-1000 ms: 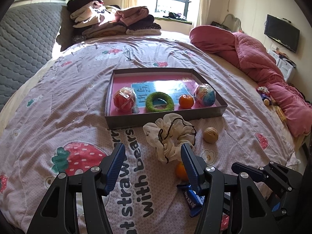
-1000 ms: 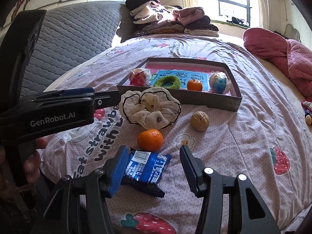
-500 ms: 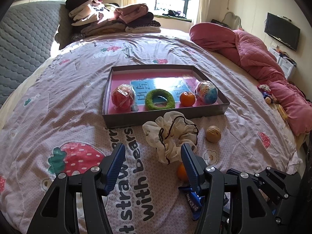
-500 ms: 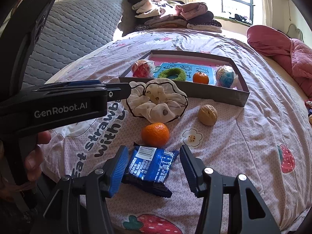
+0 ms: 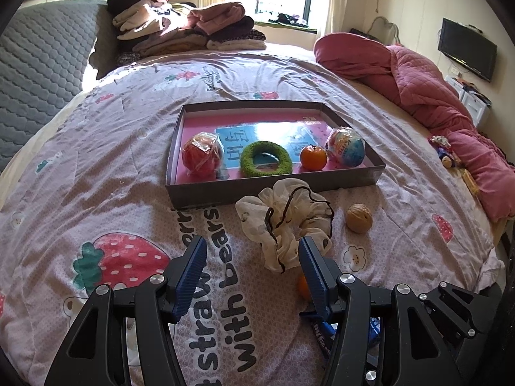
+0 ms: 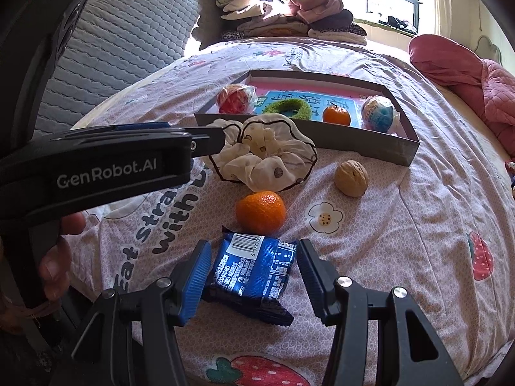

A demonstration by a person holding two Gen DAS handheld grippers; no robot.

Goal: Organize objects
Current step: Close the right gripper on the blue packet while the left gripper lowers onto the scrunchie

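Straddling blue snack packet (image 6: pixel 254 265), right gripper (image 6: pixel 252 268) stood half-open, holding nothing; packet looked light, crinkly, slippery; pinch its midsection.

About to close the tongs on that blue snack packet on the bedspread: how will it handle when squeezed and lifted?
The blue snack packet looks like glossy film, so it may crinkle and slip a little against the right tongs pads. It lies flat, so it should not roll. It is probably light, and its loose sealed ends may flop; whatever is inside could crush under a hard squeeze.

A home bedroom: a bed (image 5: pixel 96 160) with strawberry-print quilt, folded clothes (image 5: pixel 180 32) at its far end, wall-mounted television (image 5: pixel 466 48) far right.
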